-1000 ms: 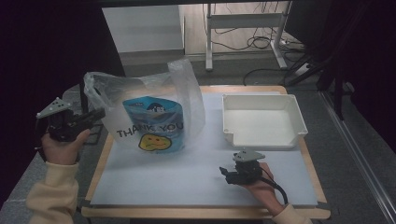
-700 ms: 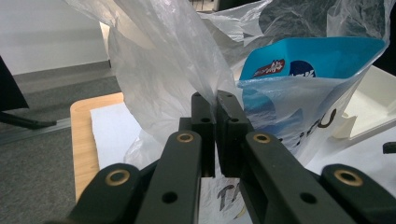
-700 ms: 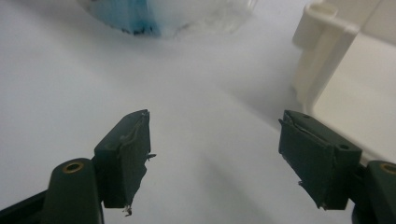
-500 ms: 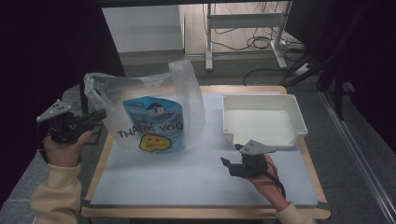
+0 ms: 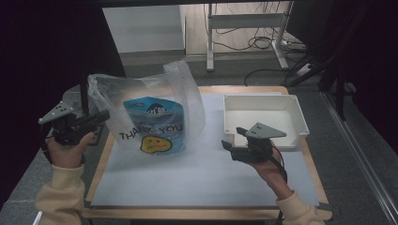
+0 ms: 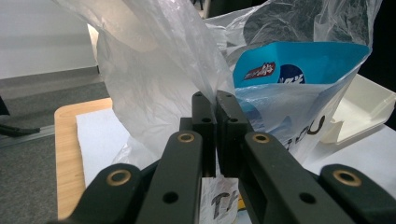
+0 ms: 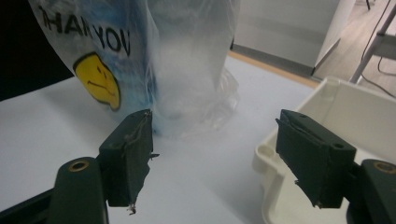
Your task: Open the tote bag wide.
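My left hand-held gripper [image 6: 215,105] pinches the plastic bag [image 5: 150,112] handle; my right hand-held gripper [image 7: 219,154] hangs released beside the white tray [image 5: 295,117]

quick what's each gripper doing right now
Left gripper: shut on the bag, pinching its plastic edge.
Right gripper: open, holding nothing, beside the tray.
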The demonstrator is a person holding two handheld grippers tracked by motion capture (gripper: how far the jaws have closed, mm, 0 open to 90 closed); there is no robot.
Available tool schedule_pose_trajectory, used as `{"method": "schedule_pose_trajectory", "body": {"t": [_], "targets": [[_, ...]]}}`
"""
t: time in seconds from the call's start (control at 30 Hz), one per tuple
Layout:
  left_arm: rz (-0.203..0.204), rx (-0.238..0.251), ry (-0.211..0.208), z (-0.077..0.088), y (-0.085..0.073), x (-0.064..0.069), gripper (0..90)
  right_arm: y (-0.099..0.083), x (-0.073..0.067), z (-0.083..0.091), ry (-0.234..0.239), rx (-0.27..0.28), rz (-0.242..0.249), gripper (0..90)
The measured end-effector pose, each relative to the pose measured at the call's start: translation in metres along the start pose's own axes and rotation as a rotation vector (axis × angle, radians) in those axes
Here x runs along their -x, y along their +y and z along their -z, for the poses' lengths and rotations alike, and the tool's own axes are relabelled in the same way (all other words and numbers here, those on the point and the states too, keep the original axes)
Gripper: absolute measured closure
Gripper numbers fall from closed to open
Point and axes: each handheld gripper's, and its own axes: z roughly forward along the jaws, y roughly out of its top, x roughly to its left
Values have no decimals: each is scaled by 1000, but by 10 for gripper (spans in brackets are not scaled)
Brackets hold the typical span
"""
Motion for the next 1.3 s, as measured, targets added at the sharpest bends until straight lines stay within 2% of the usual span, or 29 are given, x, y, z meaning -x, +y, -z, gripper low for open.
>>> {"method": "schedule_pose_trajectory", "body": {"t": [0.07, 0.43, 0.63, 0.93, 1.1, 1.3], "targets": [[2, 10, -1, 2, 1, 0, 879, 9, -2, -4, 9, 11, 8, 276], [3, 28, -17, 3, 3, 0, 879, 32, 1, -18, 40, 16, 11, 285], [7, 32, -19, 5, 3, 0, 877, 44, 4, -23, 67, 30, -8, 311], [12, 25, -28, 2, 1, -1, 873, 60, 3, -30, 89, 40, -3, 340], [12, 27, -30, 2, 1, -1, 870, 68, 3, -37, 118, 48, -9, 362], [9, 29, -30, 2, 1, 0, 871, 82, 0, -47, 148, 46, 12, 399]]}}
